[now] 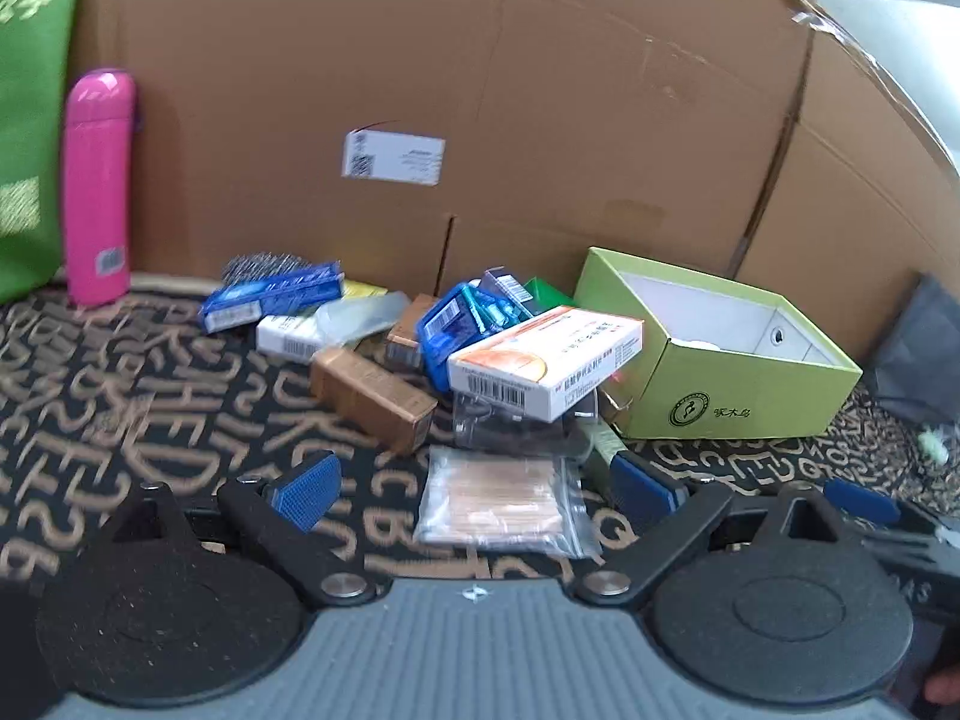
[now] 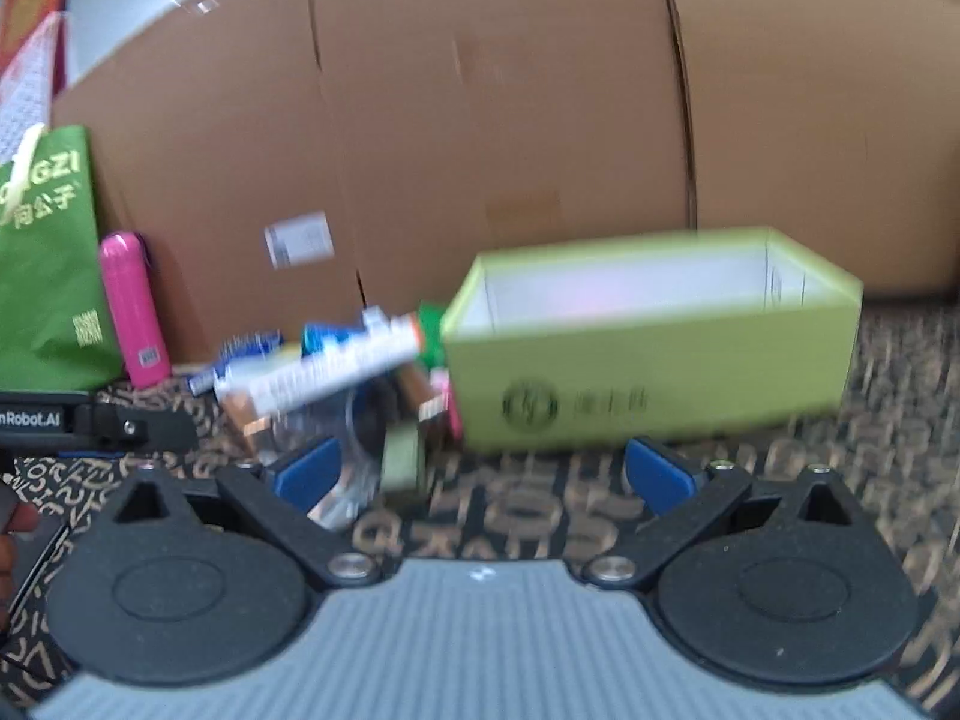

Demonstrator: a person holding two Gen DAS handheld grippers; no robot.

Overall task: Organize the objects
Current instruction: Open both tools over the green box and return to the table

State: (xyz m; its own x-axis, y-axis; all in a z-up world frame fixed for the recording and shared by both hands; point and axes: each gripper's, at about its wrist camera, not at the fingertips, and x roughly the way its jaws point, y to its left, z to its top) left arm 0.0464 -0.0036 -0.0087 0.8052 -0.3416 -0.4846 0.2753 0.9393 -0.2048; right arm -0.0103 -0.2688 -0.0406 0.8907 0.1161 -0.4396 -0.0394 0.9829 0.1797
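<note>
A pile of small packages lies on the patterned cloth: a white-and-orange medicine box (image 1: 543,360) on top, a gold box (image 1: 372,399), a blue box (image 1: 273,294), a blue blister pack (image 1: 462,324) and a clear bag of wooden sticks (image 1: 501,501). An open lime-green box (image 1: 720,354) stands to the right, also in the right wrist view (image 2: 654,348). My left gripper (image 1: 474,489) is open, with the bag of sticks between its fingers. My right gripper (image 2: 483,474) is open and empty, in front of the green box. The right view is blurred.
A large cardboard box (image 1: 480,108) forms a wall behind everything. A pink bottle (image 1: 99,186) and a green bag (image 1: 27,120) stand at the left. A grey pouch (image 1: 918,354) lies at the far right. The left gripper's body (image 2: 78,420) shows at the right view's left edge.
</note>
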